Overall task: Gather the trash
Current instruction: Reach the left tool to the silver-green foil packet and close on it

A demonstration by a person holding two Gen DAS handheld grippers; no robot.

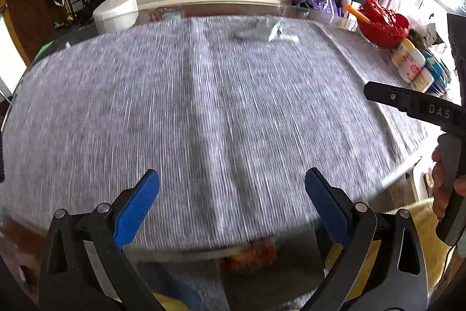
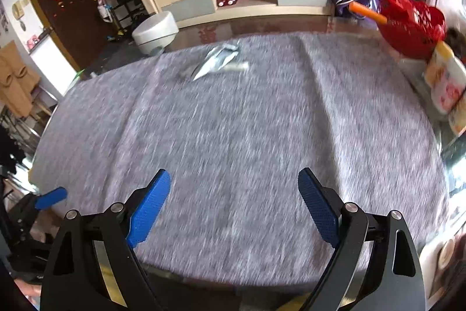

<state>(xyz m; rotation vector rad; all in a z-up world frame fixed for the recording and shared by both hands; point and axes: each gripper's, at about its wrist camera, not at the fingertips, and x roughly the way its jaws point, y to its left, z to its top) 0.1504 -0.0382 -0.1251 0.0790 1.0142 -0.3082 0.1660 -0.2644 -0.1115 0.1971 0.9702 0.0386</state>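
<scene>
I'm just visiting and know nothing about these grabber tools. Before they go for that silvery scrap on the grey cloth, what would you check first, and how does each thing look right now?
1. Left gripper open and holding nothing: ok.
2. Right gripper open and holding nothing: ok.
3. Silvery wrapper in sight, lying on the far part of the grey cloth: ok.
4. Cloth between the grippers and the wrapper free of other things: ok.
5. Sharp view for aiming: not ok, both pictures are smeared by motion.
6. A place to drop the trash: cannot tell; the red basket at the far right edge might serve.
</scene>
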